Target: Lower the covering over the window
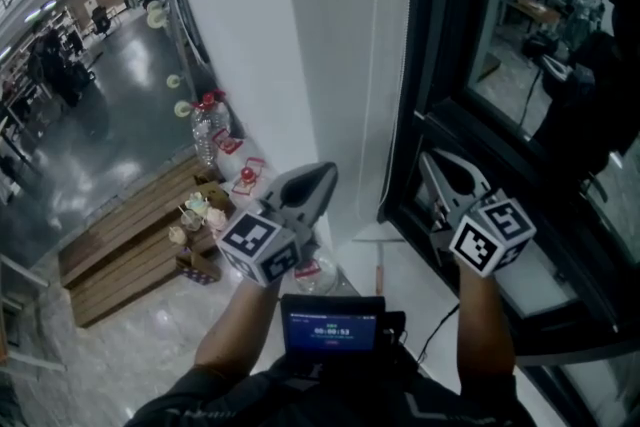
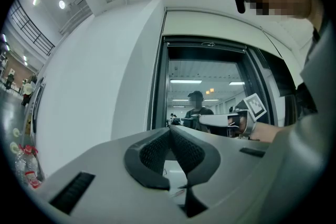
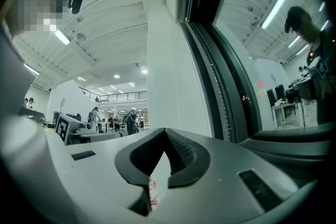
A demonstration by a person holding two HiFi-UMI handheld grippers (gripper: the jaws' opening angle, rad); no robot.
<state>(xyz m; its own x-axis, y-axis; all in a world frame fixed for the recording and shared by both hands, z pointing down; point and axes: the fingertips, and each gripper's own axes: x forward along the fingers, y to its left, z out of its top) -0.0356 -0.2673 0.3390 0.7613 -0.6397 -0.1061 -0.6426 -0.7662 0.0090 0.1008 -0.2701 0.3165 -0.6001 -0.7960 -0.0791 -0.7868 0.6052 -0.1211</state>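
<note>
Up top of the window [image 2: 206, 93], the covering [image 2: 210, 22] reads as a white band across the head of the dark frame. Glass below it is uncovered, showing reflections only.

Bead chain [image 1: 378, 65] hangs down the white wall strip just left of the frame in head view, between the two grippers.

Right gripper [image 1: 430, 158] is near the frame's lower corner, pointing at the frame, tips beside the chain but apart from it. Its fingers [image 3: 181, 152] are closed tip to tip w/ nothing between them. In right gripper view the chain runs past to the right, along the frame.

Left gripper [image 1: 326, 171] is just left of the chain, in front of the wall strip, also apart from it. Its fingers [image 2: 152, 153] are closed and hold nothing. Left gripper view looks straight at the window opening, w/ the right gripper in shot at the right.

White sill [image 1: 395, 270] sits below the frame, w/ a cable [image 1: 440, 320] running over it. Screen unit [image 1: 332, 325] is at the person's chest, lit blue.

Further left, bottles [image 1: 207, 130] stand on the floor by the wall foot, and wooden planks [image 1: 130, 245] lie beside them.
</note>
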